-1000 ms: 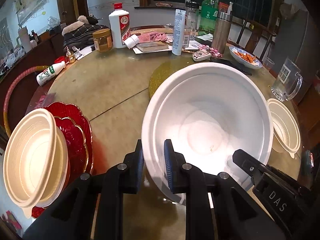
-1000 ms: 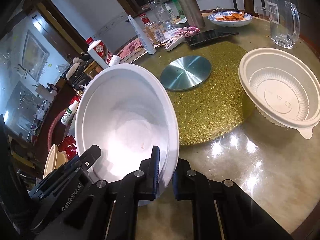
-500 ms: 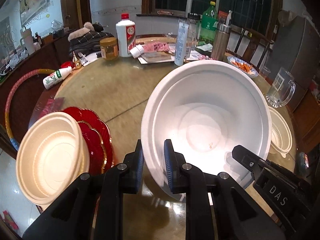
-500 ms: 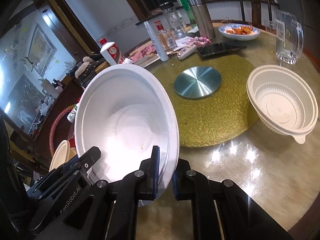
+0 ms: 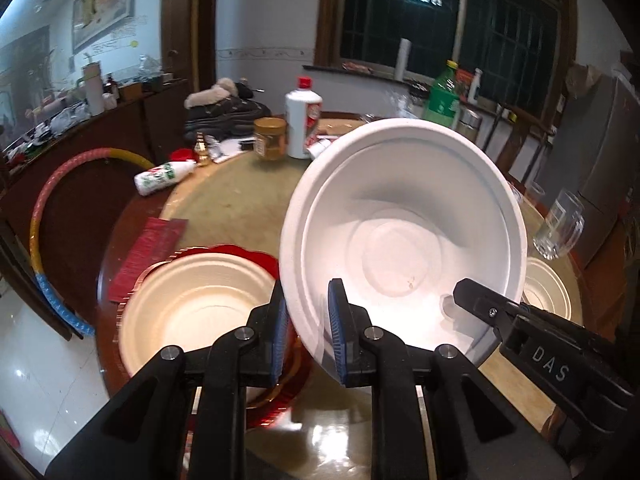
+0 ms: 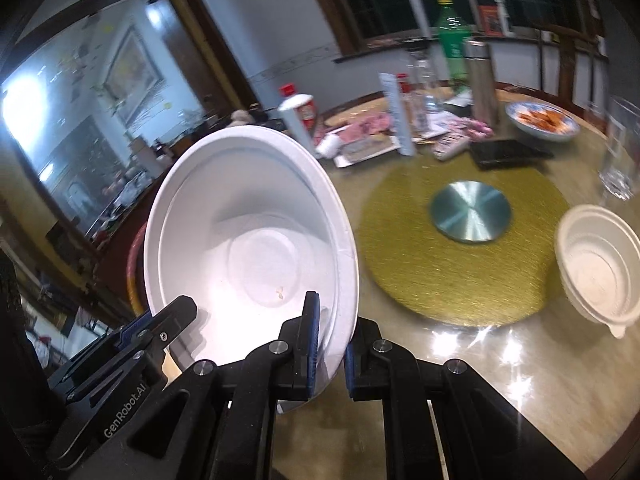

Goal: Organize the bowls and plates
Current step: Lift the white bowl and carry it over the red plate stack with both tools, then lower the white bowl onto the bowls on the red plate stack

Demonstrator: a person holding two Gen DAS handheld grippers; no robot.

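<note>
Because each gripper pinches an opposite side of its rim, the white bowl (image 5: 404, 236) hangs tilted above the counter (image 5: 240, 208): the left gripper (image 5: 306, 328) is clamped on one edge, the right gripper (image 6: 330, 344) on the other, likely to steady so wide a dish. Just beside sits a cream bowl (image 5: 196, 308) on red plates (image 5: 244, 252), probably the stacking spot. Farther right, another cream bowl (image 6: 596, 272) waits by the gold mat (image 6: 420, 264).
</note>
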